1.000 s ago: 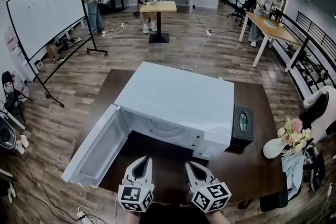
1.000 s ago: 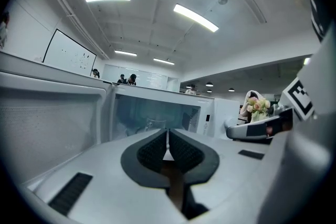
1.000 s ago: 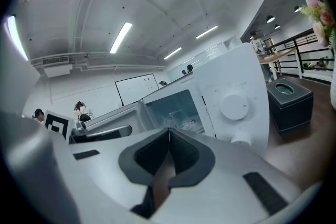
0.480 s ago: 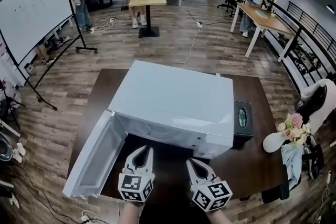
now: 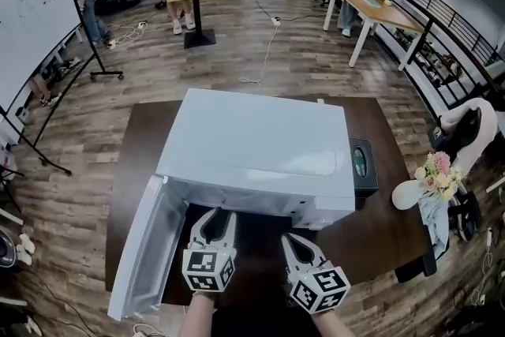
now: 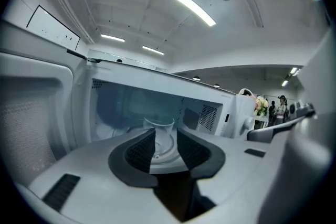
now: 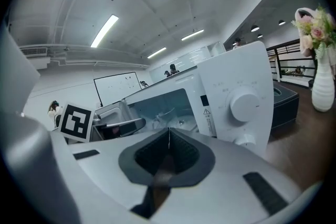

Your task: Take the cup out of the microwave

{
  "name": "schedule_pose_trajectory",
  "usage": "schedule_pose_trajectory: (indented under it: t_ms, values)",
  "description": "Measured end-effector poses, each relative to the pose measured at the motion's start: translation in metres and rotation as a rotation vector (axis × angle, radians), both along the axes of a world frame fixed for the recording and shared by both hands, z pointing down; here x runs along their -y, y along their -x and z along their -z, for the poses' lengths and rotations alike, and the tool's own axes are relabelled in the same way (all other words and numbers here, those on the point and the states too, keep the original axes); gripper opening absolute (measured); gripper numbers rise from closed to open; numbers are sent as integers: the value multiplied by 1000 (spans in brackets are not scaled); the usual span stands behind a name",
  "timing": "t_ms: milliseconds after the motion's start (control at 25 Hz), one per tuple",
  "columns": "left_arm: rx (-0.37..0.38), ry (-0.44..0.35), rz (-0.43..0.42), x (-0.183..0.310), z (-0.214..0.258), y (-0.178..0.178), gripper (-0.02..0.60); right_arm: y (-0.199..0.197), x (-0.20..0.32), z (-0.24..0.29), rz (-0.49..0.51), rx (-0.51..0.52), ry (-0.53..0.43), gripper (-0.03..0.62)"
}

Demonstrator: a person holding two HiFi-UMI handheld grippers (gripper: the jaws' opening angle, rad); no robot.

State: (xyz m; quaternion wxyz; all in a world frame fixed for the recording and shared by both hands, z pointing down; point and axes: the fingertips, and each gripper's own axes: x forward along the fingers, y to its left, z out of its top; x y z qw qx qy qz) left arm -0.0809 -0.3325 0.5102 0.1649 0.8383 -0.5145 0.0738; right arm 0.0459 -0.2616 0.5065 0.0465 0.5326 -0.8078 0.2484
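The white microwave point(image 5: 260, 146) stands on a dark table with its door point(image 5: 146, 245) swung open to the left. In the left gripper view a clear cup point(image 6: 159, 124) stands on the turntable inside the cavity, straight ahead beyond the jaws. My left gripper point(image 5: 217, 214) is at the mouth of the cavity; its jaws are opening, with a narrow gap and nothing between the pads. My right gripper point(image 5: 291, 241) hangs shut and empty before the control panel point(image 7: 239, 102). The head view hides the cup under the microwave's top.
A black box point(image 5: 362, 166) lies on the table right of the microwave. A white vase of flowers point(image 5: 430, 181) stands further right. People work at tables far back in the room, and a whiteboard point(image 5: 35, 35) stands at the left.
My left gripper has moved forward to the microwave's opening and its jaws have parted slightly. The right gripper has hardly shifted. The head view has tipped further down.
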Motion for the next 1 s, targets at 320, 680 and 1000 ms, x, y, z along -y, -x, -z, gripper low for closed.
schedule_pose_trajectory:
  t_ms: [320,680,1000]
  values:
    - [-5,36,13,29,-17,-1,295,-2,2,-9,-39,-20,36,-6]
    - [22,41,19,56,-35,-6,376,-9,5,-17,-80,-32,63,-6]
    - [35,10,-8,78,-41,-15,390,-13,6,-26,-108,-36,97,-6]
